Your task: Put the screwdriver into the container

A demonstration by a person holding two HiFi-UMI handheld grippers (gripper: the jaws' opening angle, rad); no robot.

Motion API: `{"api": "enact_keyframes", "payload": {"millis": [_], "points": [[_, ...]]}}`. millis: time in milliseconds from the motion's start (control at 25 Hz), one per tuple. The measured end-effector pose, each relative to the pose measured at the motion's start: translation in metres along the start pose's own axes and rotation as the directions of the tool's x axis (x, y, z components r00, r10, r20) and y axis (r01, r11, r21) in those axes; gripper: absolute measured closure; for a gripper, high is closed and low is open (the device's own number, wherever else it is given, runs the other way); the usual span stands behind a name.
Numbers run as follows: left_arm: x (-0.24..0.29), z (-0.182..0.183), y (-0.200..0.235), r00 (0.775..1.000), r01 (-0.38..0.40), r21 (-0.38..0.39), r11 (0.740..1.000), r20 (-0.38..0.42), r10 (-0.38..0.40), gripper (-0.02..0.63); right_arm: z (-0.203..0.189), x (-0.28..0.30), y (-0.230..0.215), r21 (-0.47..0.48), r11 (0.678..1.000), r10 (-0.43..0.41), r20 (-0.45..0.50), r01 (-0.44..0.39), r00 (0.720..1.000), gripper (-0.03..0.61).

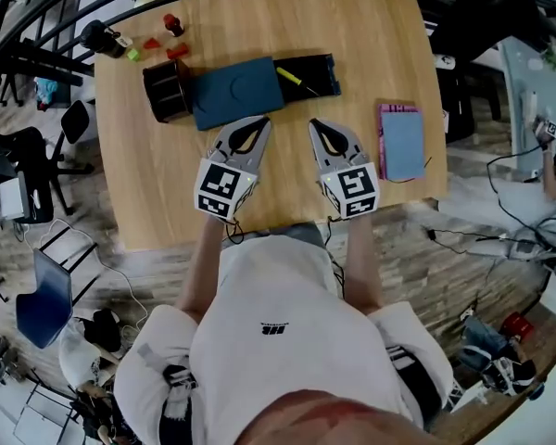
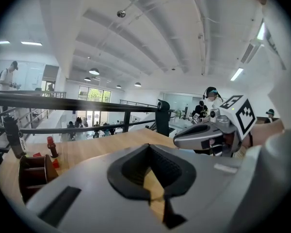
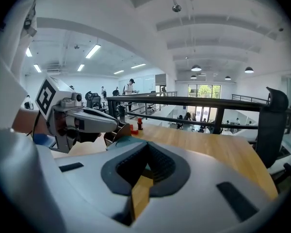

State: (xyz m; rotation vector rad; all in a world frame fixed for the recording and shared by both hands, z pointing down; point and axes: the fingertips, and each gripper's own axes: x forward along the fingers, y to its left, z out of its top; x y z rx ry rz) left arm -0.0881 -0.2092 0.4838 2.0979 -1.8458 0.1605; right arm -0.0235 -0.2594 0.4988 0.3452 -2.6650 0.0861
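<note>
Left gripper [image 2: 148, 147]: jaws closed tip to tip, nothing between. Right gripper [image 3: 146, 145]: same, empty. Both side by side over near part of wooden table [image 1: 361, 35]. Yellow-handled screwdriver [image 1: 296, 78] lies inside open black container [image 1: 326, 64], well apart from both grippers. Judgement: required end state already present.

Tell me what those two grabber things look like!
The left gripper and right gripper are pale grey pointed shells with black-lined fingers. Each carries a white cube with black square markers. The person wears a white short-sleeved shirt.
</note>
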Motion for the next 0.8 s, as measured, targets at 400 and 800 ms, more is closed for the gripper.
{"api": "enact_keyframes", "payload": {"millis": [400, 800], "points": [[-0.016, 0.001, -0.024, 0.999, 0.045, 0.023, 0.999, 0.002, -0.045, 0.604, 0.001, -0.030, 0.015, 0.038, 0.999, -0.026, 0.025, 0.025, 0.999, 0.583], [-0.008, 0.005, -0.029, 0.998, 0.055, 0.030, 0.998, 0.003, -0.055, 0.604, 0.006, -0.032, 0.015, 0.031, 0.999, -0.014, 0.037, 0.013, 0.999, 0.584]]}}
